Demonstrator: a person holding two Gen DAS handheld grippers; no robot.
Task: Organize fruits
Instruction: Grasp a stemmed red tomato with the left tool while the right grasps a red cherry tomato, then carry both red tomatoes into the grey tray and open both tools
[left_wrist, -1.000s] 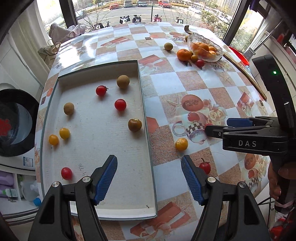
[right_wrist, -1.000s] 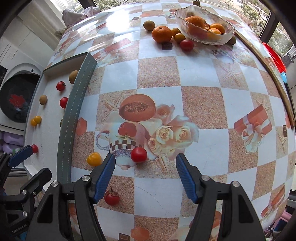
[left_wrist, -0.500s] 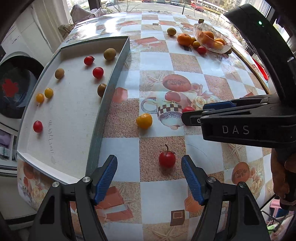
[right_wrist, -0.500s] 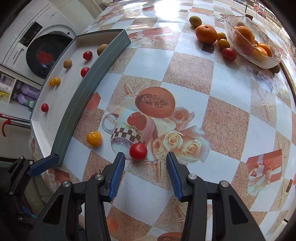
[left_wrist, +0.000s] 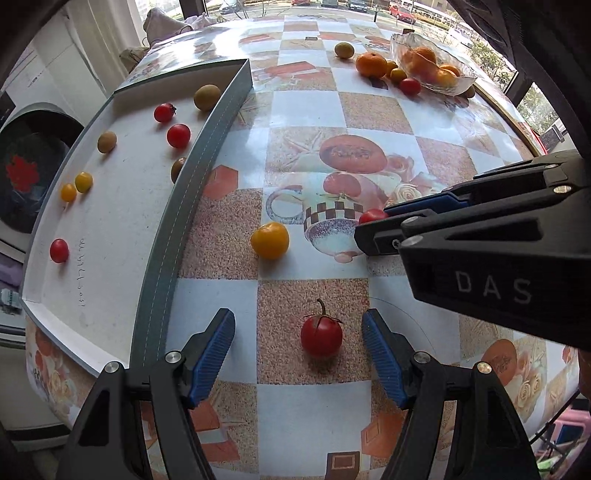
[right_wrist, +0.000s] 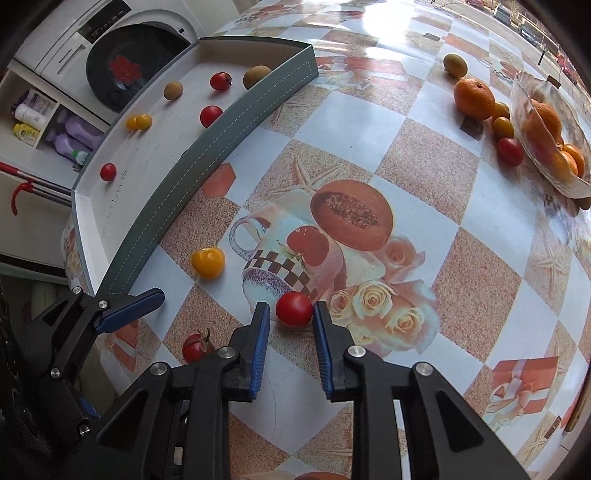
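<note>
right gripper (right_wrist: 288, 319): jaws narrowed round a small red tomato (right_wrist: 294, 308), right pad looks like it's touching, left has a sliver of gap, can't tell if it's really gripped

left gripper (left_wrist: 298, 345): wide open, stemmed tomato (left_wrist: 321, 336) on the table between the pads, touching neither

hidden: right gripper's body covers most of the small red tomato in the left view

nearby: yellow tomato (left_wrist: 269, 240) loose beside the tray wall (left_wrist: 192, 184)

tray: small fruits scattered, lots of bare floor

far edge: glass bowl (left_wrist: 432, 70) of oranges
</note>
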